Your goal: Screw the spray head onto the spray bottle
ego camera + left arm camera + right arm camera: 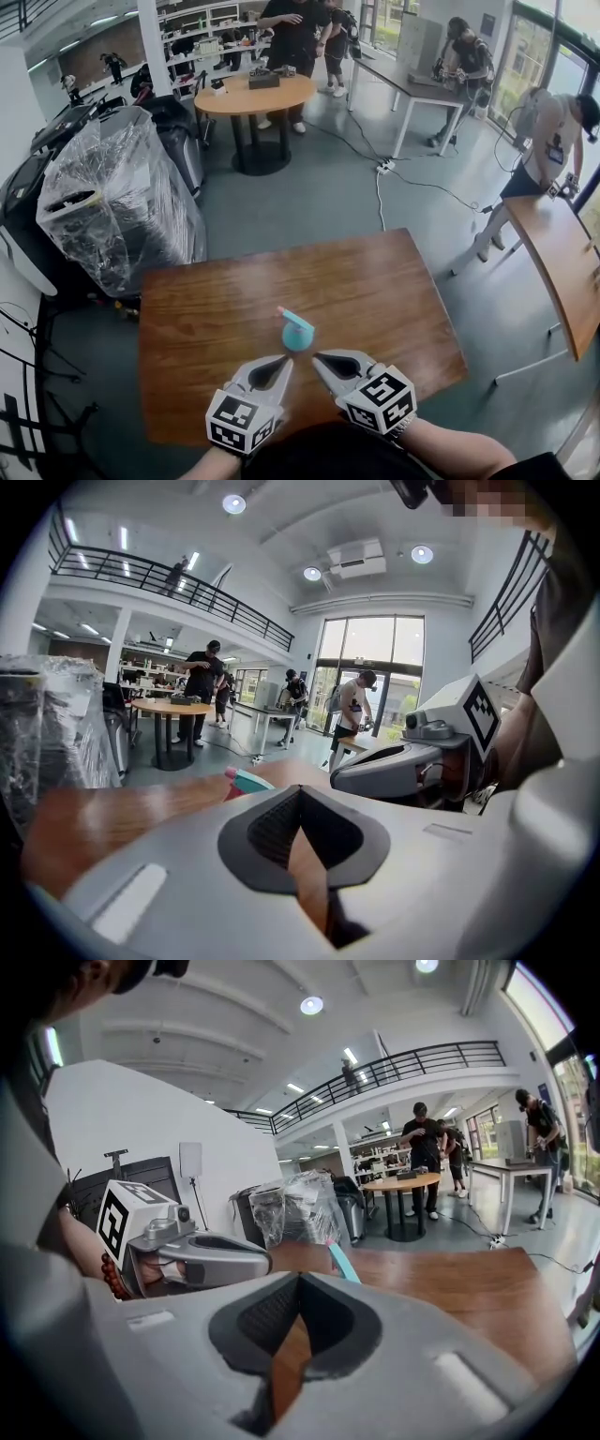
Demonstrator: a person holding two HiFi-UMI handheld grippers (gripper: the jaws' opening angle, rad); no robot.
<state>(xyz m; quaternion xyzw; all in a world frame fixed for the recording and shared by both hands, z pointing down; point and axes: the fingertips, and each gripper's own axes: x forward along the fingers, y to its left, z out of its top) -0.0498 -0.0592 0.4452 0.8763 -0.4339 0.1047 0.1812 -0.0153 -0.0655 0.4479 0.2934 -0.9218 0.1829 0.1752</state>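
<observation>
A teal spray bottle (298,336) stands on the wooden table (375,281), near its front edge. The teal spray head (289,316) with a pink tip sits on top and points to the far left; how tightly it is seated I cannot tell. My left gripper (285,360) and right gripper (318,357) hover just in front of the bottle, tips close together, both shut and empty. The left gripper view shows the shut left gripper (300,790), the spray head (248,781) beyond it, and the right gripper (337,778). The right gripper view shows the shut right gripper (300,1279) and the spray head (341,1262).
A plastic-wrapped machine (117,197) stands left of the table. A round table (255,94) with people beside it lies further back. Another wooden table (562,262) is at the right, and a cable with a power strip (384,167) lies on the floor.
</observation>
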